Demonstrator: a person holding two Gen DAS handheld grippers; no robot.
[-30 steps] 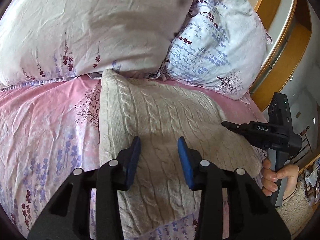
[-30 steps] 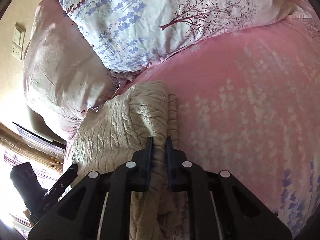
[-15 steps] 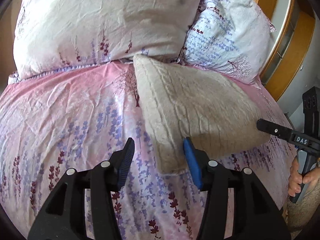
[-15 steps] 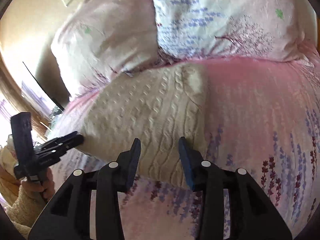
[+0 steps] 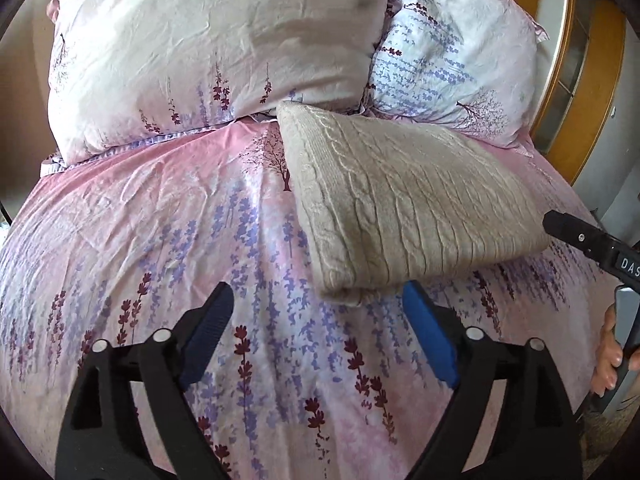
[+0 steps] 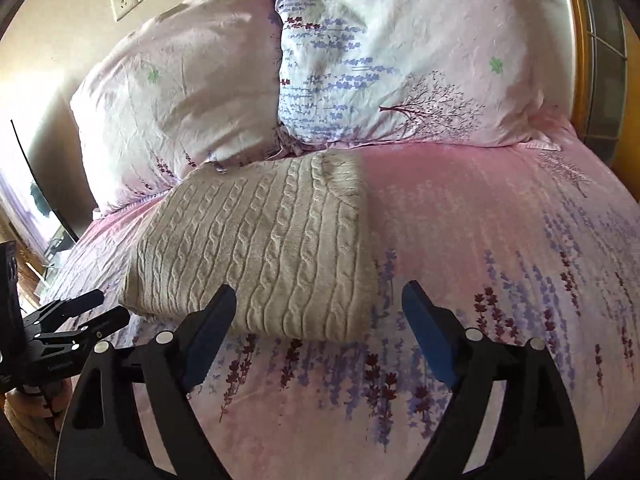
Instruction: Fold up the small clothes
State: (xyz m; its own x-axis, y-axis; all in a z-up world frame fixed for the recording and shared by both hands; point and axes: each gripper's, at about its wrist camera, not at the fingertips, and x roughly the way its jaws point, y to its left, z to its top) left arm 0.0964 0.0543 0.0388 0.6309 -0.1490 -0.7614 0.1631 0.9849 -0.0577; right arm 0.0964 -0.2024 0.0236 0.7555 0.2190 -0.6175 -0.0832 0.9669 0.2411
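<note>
With the cream cable-knit sweater [image 6: 256, 248] lying folded on the bedspread [image 5: 160, 240] just ahead of both, the left gripper [image 5: 316, 332] and right gripper [image 6: 318, 330], jaws just opened wide and empty, seem finished with this fold, so next probably comes tidying or another garment.

pink floral bed [image 5: 160, 240], folded cream sweater [image 5: 400, 208] and two pillows [image 5: 216, 52] on it
</note>
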